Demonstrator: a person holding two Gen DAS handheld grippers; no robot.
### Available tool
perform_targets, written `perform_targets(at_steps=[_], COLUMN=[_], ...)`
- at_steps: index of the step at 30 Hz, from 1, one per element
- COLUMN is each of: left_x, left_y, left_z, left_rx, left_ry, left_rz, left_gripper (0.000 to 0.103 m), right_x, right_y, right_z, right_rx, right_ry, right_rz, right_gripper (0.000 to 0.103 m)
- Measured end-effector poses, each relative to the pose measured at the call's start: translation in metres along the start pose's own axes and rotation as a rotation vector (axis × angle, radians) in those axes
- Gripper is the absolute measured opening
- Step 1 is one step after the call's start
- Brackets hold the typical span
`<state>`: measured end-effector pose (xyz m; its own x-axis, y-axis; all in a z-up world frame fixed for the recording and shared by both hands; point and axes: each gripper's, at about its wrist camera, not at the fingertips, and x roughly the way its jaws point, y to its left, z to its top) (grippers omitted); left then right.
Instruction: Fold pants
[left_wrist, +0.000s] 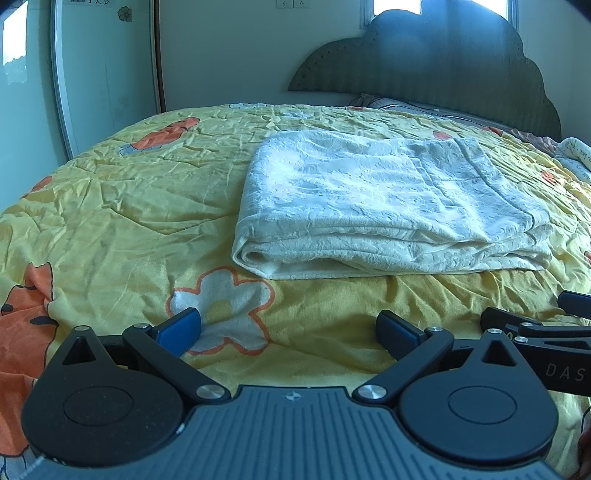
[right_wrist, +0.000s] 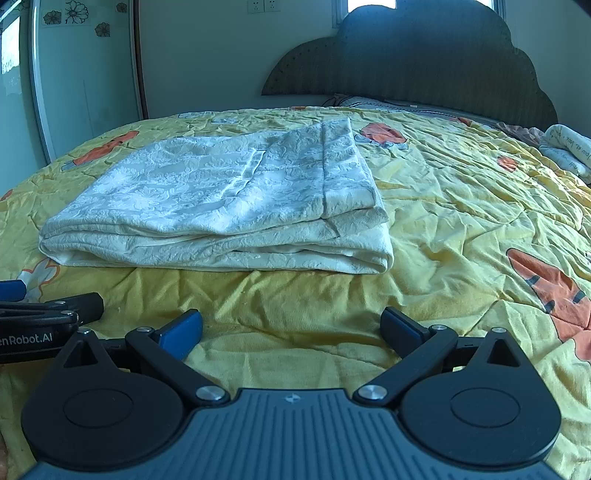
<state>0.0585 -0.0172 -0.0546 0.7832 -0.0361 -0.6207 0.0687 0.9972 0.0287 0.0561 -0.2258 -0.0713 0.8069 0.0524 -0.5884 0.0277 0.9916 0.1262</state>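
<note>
The pants (left_wrist: 391, 206) lie folded into a thick cream rectangle on the yellow bedspread (left_wrist: 129, 206), flat and square, layers stacked at the near edge. Both grippers sit just short of that edge, side by side and close together. The left gripper (left_wrist: 290, 328) has its blue-padded fingers spread wide with nothing between them, over a white flower print (left_wrist: 221, 295). The right gripper (right_wrist: 291, 328) is likewise spread and empty above bare quilt. Nothing lies between the fingers and the cloth. Beyond stand a dark scalloped headboard (right_wrist: 424, 55), a pillow (right_wrist: 373, 101) and, at the far right, what may be a rolled blanket (right_wrist: 565, 147).
</note>
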Motion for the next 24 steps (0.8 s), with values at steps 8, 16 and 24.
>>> perform_targets(at_steps=[8, 16, 24], left_x=[-0.0005, -0.0003, -0.0003], left_y=[-0.0016, -0.0011, -0.0015], left_z=[-0.0003, -0.0003, -0.0002], left_rx=[0.003, 0.004, 0.004], left_ry=[-0.001, -0.001, -0.001], left_rz=[0.006, 0.004, 0.001], left_gripper=[0.103, 0.103, 0.103], right_x=[-0.0003, -0.0007, 0.0000], right_y=[-0.0004, -0.0007, -0.0003], right_z=[-0.0001, -0.0003, -0.0001], right_rx=[0.000, 0.001, 0.001], right_ry=[0.000, 0.000, 0.000], right_rz=[0.000, 0.000, 0.000], right_gripper=[0.103, 0.103, 0.103])
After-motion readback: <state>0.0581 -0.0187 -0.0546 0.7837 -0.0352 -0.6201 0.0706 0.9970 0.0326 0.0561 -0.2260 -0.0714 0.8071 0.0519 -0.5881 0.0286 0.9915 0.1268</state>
